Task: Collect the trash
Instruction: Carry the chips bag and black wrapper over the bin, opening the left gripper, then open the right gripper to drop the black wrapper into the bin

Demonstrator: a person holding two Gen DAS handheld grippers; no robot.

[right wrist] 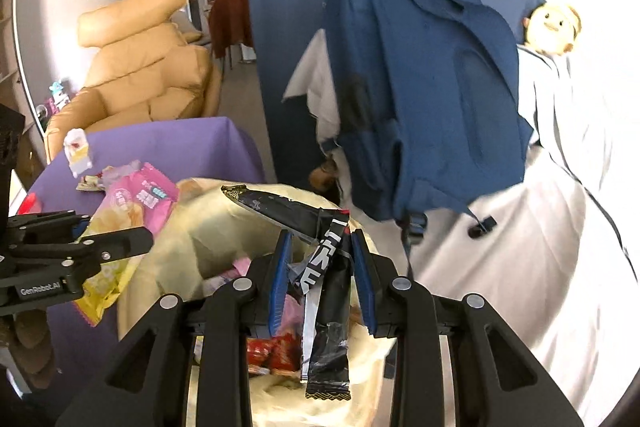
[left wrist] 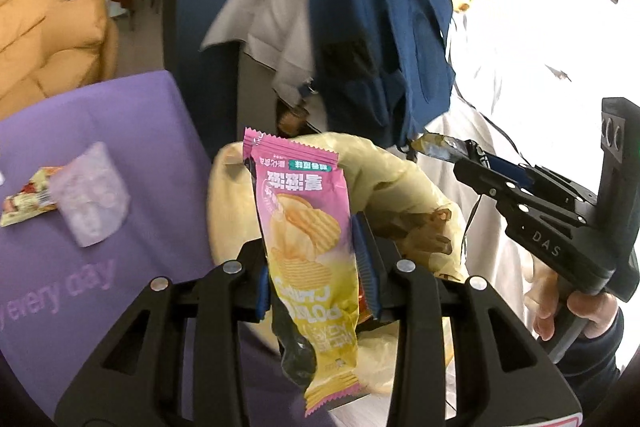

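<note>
Trash bag right of table, wrappers inside.

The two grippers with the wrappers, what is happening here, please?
A person is collecting trash with a gripper in each hand. The left gripper is shut on a pink and yellow chip packet. The right gripper is shut on a black wrapper. Both hang over a pale yellow bag that already holds other wrappers. More trash lies on the purple tablecloth.
</note>
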